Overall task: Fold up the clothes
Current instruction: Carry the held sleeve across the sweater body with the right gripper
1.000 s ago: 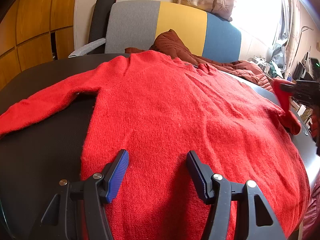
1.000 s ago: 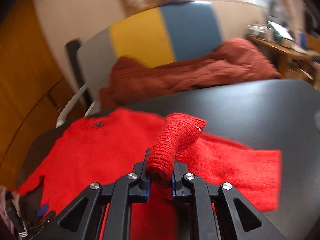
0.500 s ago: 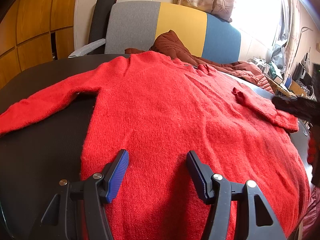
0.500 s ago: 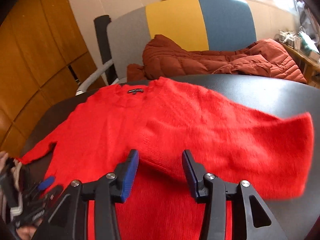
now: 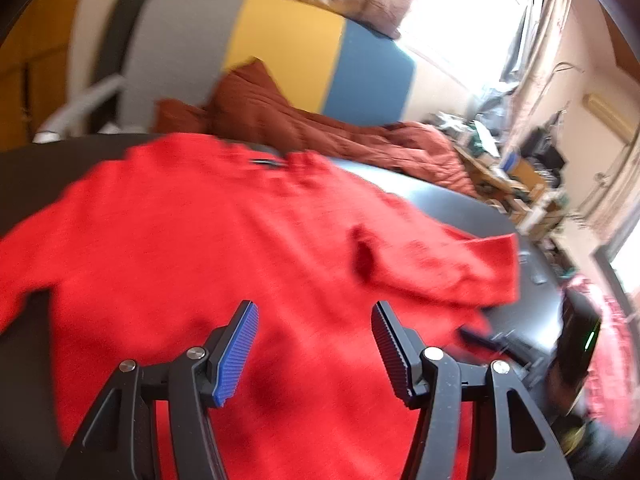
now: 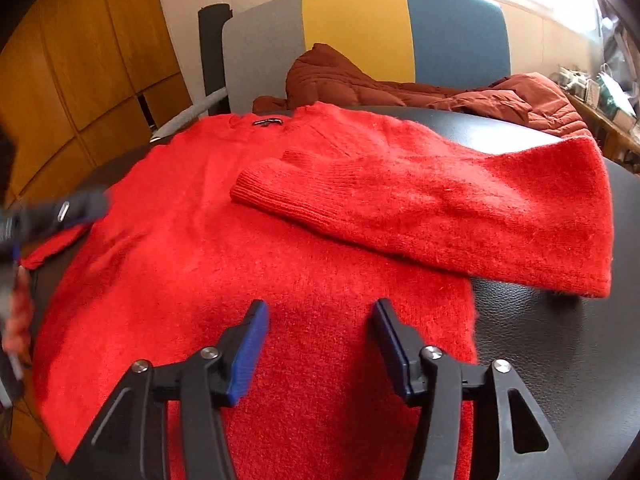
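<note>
A red sweater [image 6: 224,264] lies flat on the black table [image 6: 560,344], collar towards the chair. Its right sleeve [image 6: 460,208] is folded across the chest, and the ribbed cuff [image 6: 260,190] rests on the body. My right gripper [image 6: 320,304] hovers over the lower body of the sweater, jaws opening, nothing between them. My left gripper [image 5: 313,308] is open and empty above the sweater's [image 5: 200,240] middle; its view is motion-blurred. The other sleeve [image 6: 52,246] trails off at the left, near the blurred left gripper [image 6: 60,212]. In the left wrist view the right gripper [image 5: 492,342] shows as a dark blur.
A chair [image 6: 360,28] with a grey, yellow and blue back stands behind the table. A rust-brown quilted jacket [image 6: 440,92] lies at the table's far edge. Wooden cabinet doors [image 6: 80,60] stand at the left, and a cluttered desk [image 5: 512,168] at the right.
My right gripper let go of the sleeve cuff, which now lies across the sweater's chest, and its jaws have spread apart. My left gripper stayed open, lifted and swung, blurring its view.
</note>
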The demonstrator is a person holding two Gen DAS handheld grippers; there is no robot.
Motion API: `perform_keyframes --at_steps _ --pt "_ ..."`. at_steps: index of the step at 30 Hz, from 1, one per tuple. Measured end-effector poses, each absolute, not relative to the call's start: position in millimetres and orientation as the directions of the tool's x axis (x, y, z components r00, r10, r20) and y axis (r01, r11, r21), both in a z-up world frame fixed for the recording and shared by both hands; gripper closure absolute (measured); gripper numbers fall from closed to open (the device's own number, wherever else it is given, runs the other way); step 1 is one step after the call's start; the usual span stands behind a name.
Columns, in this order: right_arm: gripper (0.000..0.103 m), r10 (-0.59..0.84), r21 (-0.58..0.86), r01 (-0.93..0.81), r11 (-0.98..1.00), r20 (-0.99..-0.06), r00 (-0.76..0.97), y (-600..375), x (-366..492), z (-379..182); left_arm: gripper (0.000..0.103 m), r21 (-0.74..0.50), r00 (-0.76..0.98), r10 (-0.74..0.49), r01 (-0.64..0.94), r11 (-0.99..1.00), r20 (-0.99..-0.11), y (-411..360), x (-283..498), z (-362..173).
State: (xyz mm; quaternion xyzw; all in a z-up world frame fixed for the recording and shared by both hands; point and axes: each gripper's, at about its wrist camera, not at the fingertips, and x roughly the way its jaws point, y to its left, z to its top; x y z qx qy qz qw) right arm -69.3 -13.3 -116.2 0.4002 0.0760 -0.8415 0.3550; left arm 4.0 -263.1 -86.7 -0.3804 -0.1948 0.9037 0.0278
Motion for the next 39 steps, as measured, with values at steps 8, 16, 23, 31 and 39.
perform_keyframes --at_steps 8,16,23,31,39 --pt "0.038 -0.582 0.204 0.673 -0.711 -0.708 -0.4 -9.9 -71.3 -118.5 0.044 -0.416 -0.596 0.303 0.057 -0.908 -0.744 -234.5 -78.5 -104.4" --pt "0.029 -0.605 0.225 0.687 -0.691 -0.7 -0.379 -12.3 -70.0 -119.8 0.075 -0.362 -0.503 0.318 -0.012 -0.932 -0.804 -199.9 -105.8 -121.6" --pt "0.024 -0.629 0.256 0.692 -0.675 -0.69 -0.358 -11.6 -71.5 -120.1 0.095 -0.307 -0.578 0.273 -0.041 -0.951 -0.769 -190.1 -108.4 -97.5" --pt "0.021 -0.632 0.257 0.697 -0.67 -0.69 -0.353 -12.4 -70.5 -120.6 0.095 -0.356 -0.756 0.23 0.005 -0.934 -0.613 -239.4 -95.8 -11.4" --pt "0.02 -0.626 0.247 0.7 -0.67 -0.695 -0.354 -14.3 -70.2 -120.7 0.095 -0.355 -0.813 0.097 0.14 -0.924 -0.574 -313.9 -60.2 12.7"
